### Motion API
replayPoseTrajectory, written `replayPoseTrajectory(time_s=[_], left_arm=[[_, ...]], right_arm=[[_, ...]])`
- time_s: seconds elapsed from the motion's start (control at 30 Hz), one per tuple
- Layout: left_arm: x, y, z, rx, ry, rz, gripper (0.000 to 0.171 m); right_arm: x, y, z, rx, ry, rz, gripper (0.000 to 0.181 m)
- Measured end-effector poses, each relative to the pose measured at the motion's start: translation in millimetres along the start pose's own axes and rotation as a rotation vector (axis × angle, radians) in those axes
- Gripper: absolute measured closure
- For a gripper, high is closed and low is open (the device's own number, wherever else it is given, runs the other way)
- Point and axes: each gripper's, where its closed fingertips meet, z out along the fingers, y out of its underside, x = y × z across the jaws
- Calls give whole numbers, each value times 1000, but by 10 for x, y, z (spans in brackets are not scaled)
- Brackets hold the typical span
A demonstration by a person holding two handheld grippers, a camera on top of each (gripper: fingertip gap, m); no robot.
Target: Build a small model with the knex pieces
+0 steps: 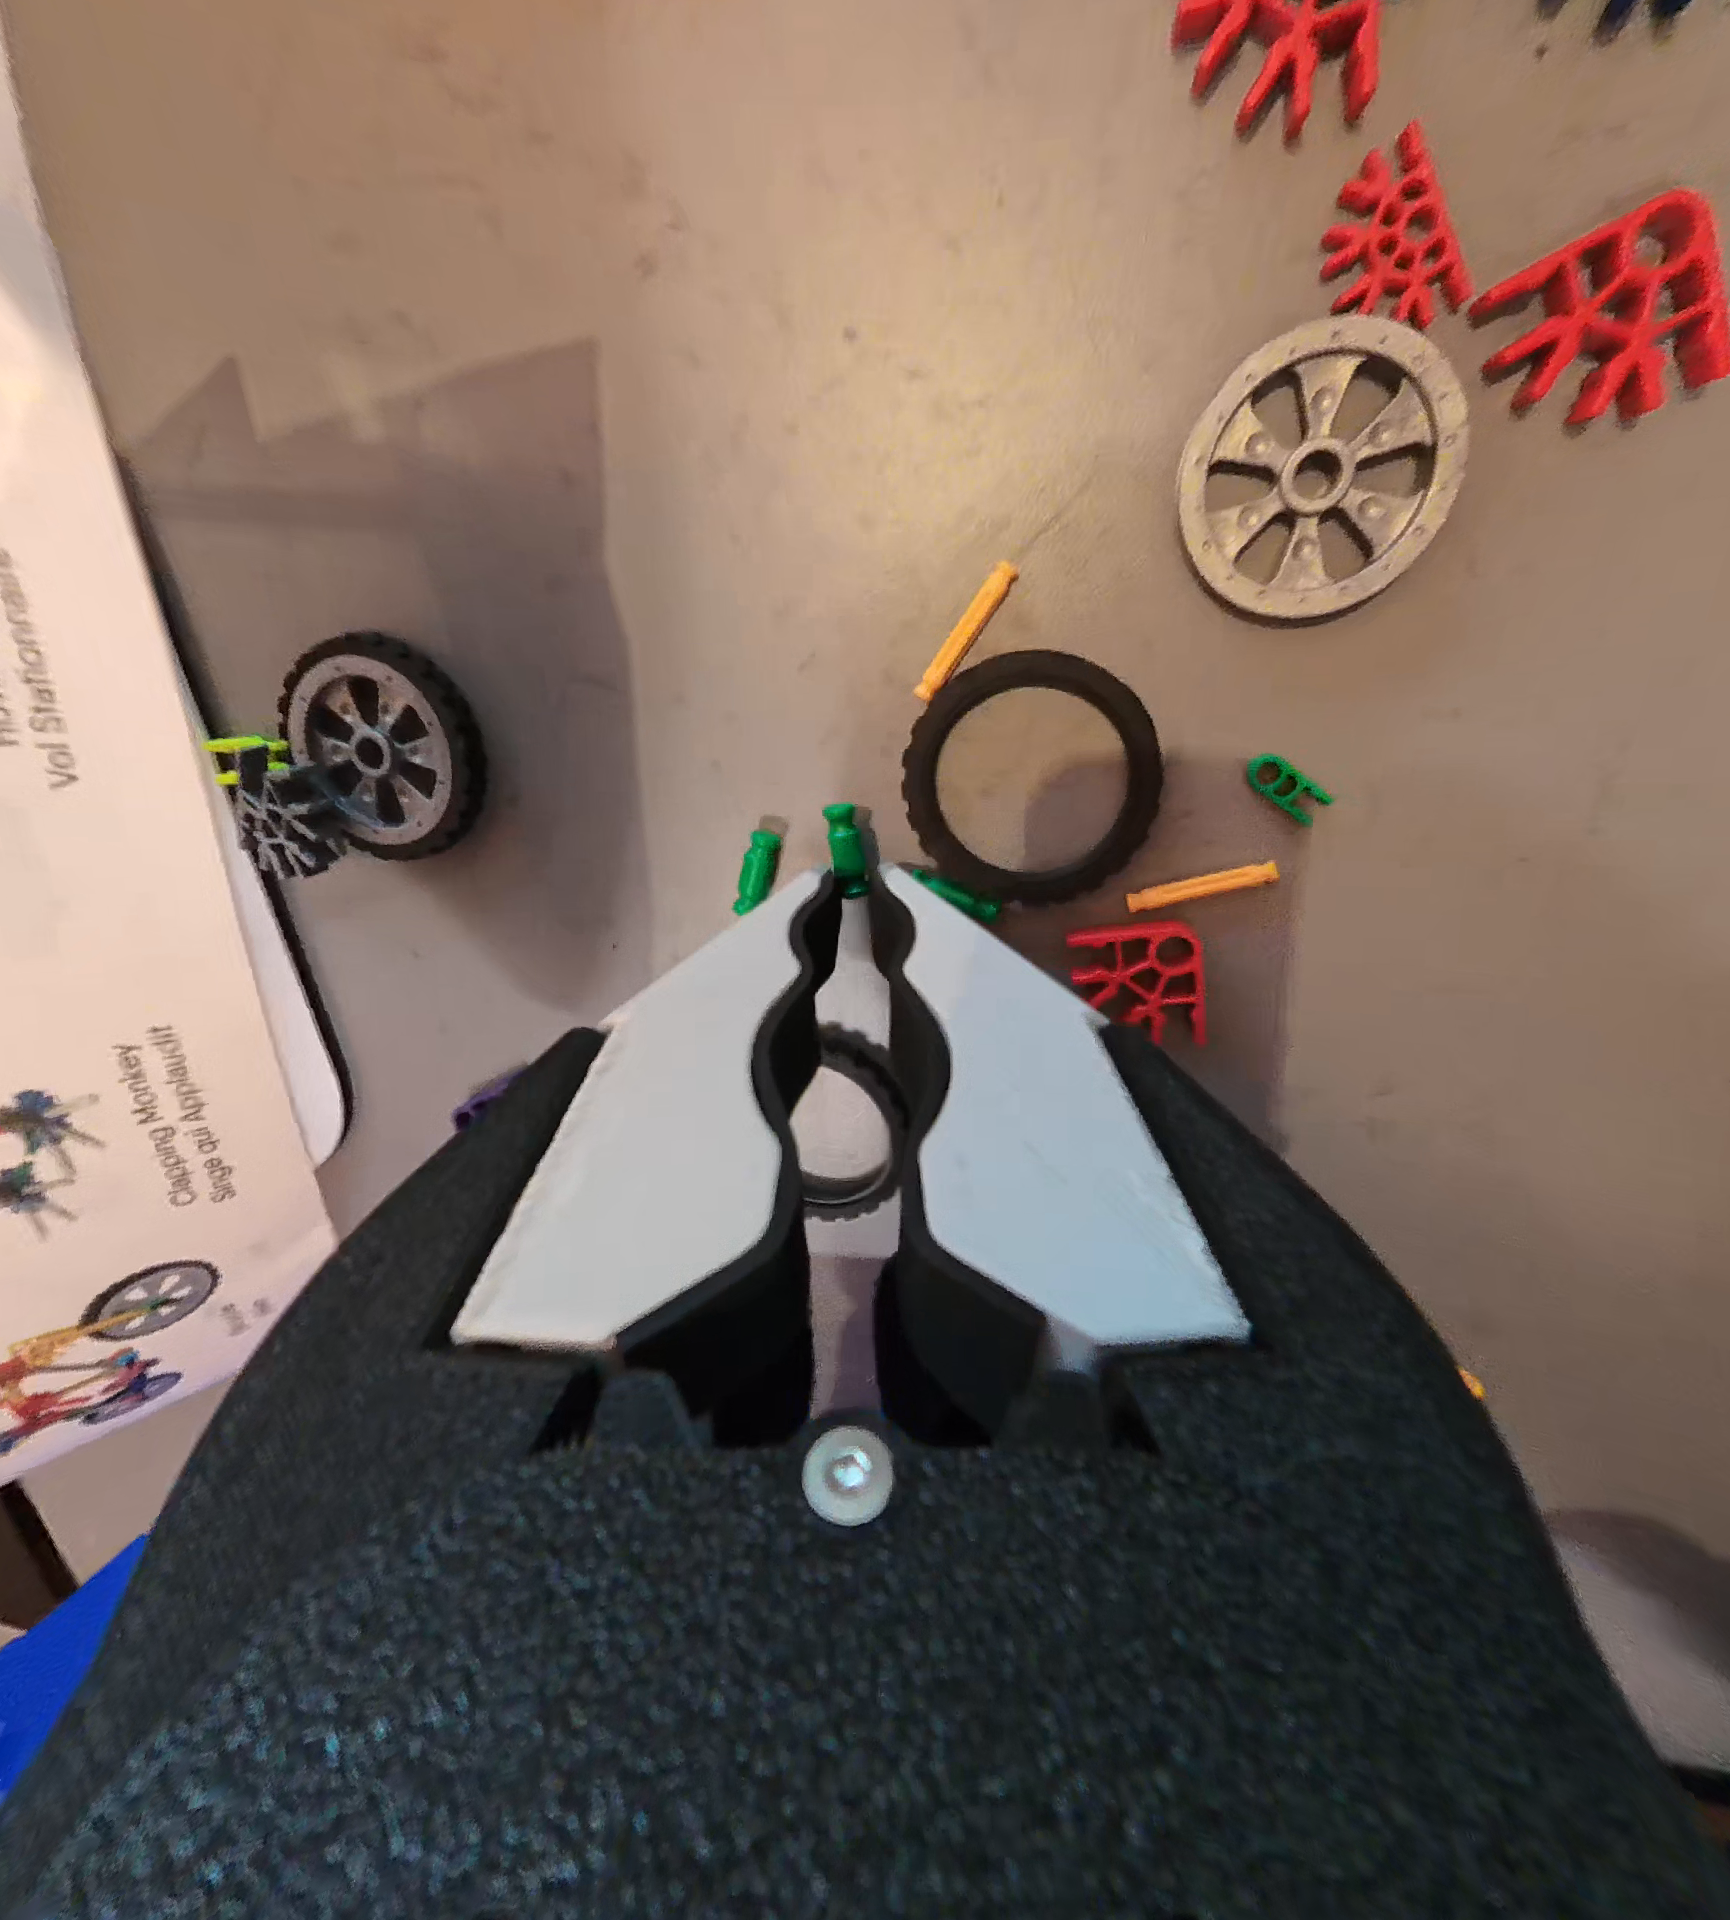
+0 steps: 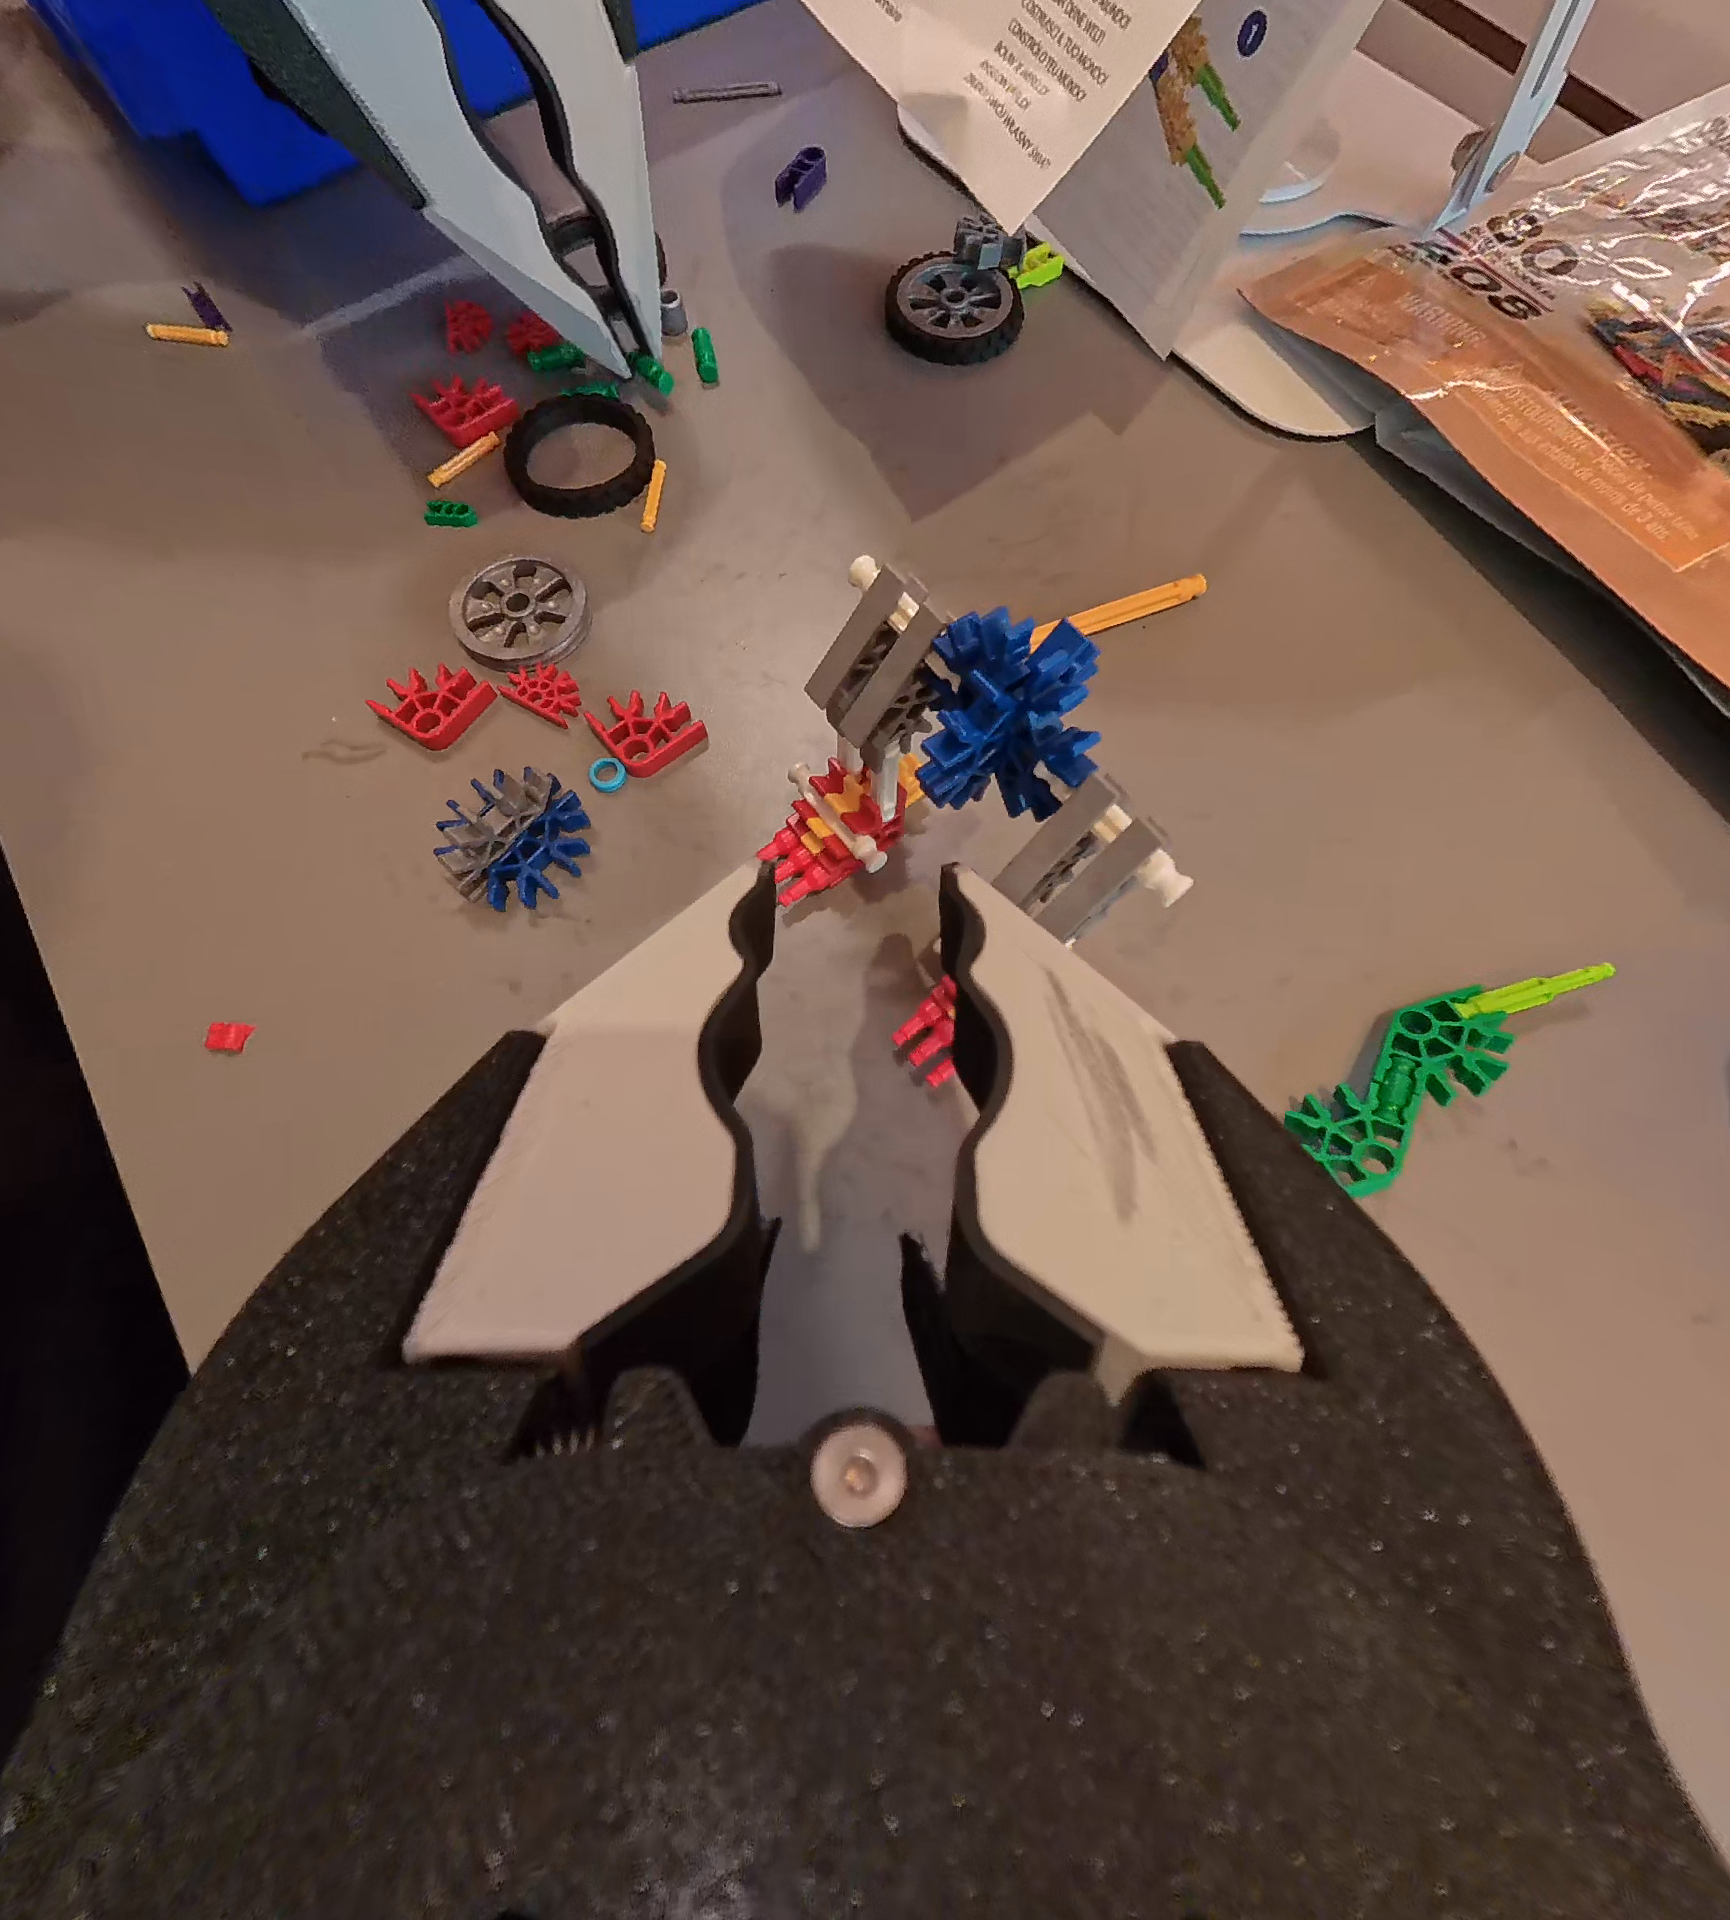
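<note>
My left gripper [image 1: 848, 891] is shut on a small green rod [image 1: 843, 844] that sticks out past its tips, just above the grey table [image 1: 840, 312]. Two more green rods [image 1: 757, 864] lie beside it, and a black tyre [image 1: 1032, 774] lies just right of the tips. In the right wrist view the left gripper [image 2: 641, 358] points down at that pile. My right gripper [image 2: 856, 894] is open and empty, low over the table. Just ahead of it stands a small build of blue, grey and red pieces [image 2: 1006, 717]. A red connector [image 2: 928, 1034] lies by its right finger.
A grey wheel hub [image 1: 1323, 468], red connectors [image 1: 1619, 307] and orange rods [image 1: 1202, 886] lie around. An assembled wheel [image 1: 383, 743] stands by the instruction sheet [image 1: 30, 831]. In the right wrist view I see a green connector chain [image 2: 1401, 1081], a plastic bag [image 2: 1619, 343] and a blue box [image 2: 206, 94]. Some 20 centimeters of space lies between my two pairs of fingers. From the right gripper's tips to the red connector [image 2: 928, 1034] is close to 4 centimeters.
</note>
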Motion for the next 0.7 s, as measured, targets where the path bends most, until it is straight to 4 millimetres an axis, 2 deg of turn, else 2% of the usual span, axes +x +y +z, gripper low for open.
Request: replayPoseTrajectory(time_s=[0.1, 0.2, 0.33, 0.47, 0.7], left_arm=[[-63, -114, -95, 62, -53, -3, 167], [-127, -308, -244, 160, -116, -9, 167], [-108, -687, -446, 313, -172, 16, 167], [-93, -1058, -606, 447, -252, 50, 167], [-48, -1418, -699, 569, -372, 140, 167]], right_arm=[[-67, 3, -80, -11, -32, -50, 150], [-174, -40, -184, -9, -52, -146, 150], [-260, -307, -251, 86, -58, -171, 150], [-330, -503, -190, 151, -82, -148, 152], [-195, -757, -118, 272, -58, -17, 157]])
